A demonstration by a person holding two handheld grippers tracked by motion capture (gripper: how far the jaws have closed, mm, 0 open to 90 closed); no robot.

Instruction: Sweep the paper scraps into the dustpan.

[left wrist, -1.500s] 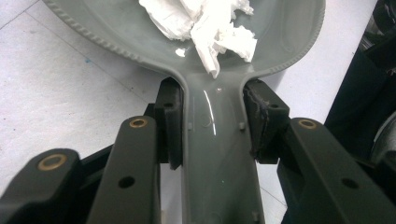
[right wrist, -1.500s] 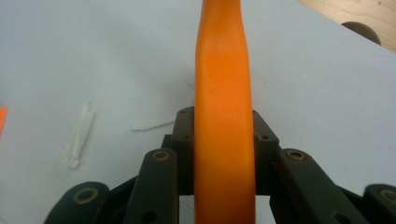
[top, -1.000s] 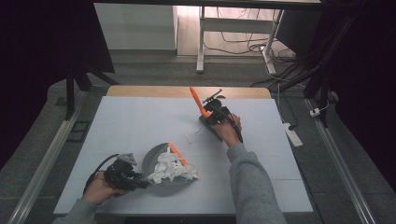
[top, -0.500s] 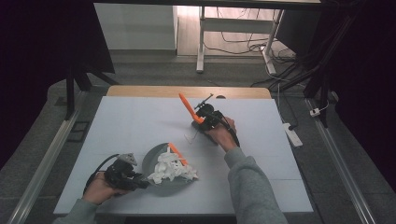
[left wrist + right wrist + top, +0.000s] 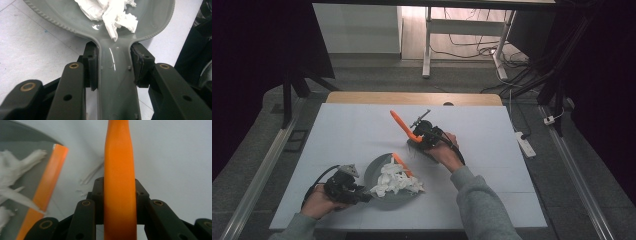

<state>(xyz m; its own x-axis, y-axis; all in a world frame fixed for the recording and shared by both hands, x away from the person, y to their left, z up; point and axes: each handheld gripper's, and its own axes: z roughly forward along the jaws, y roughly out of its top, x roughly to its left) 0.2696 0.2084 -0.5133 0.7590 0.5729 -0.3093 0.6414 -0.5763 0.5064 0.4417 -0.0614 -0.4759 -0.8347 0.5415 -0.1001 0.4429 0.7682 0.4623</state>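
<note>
From above, the left tool (image 5: pixel 346 186) clamps the grey dustpan (image 5: pixel 377 172) of white paper scraps (image 5: pixel 396 182) near the surface's (image 5: pixel 337 130) front edge, the left gripper view showing its handle (image 5: pixel 113 75) pinched, while the right gripper view shows the right tool (image 5: pixel 119 192) clamped on the orange brush handle (image 5: pixel 119 170).

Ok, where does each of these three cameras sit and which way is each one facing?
High view: above the person's side, looking forward and down on the table; both forearms, left gripper, right gripper.
Left gripper view: on the left gripper, looking along its jaws clamped on the grey dustpan handle.
Right gripper view: on the right gripper, looking along the orange brush handle it grips.
Shared: all three show the white paper scraps in the dustpan.
</note>
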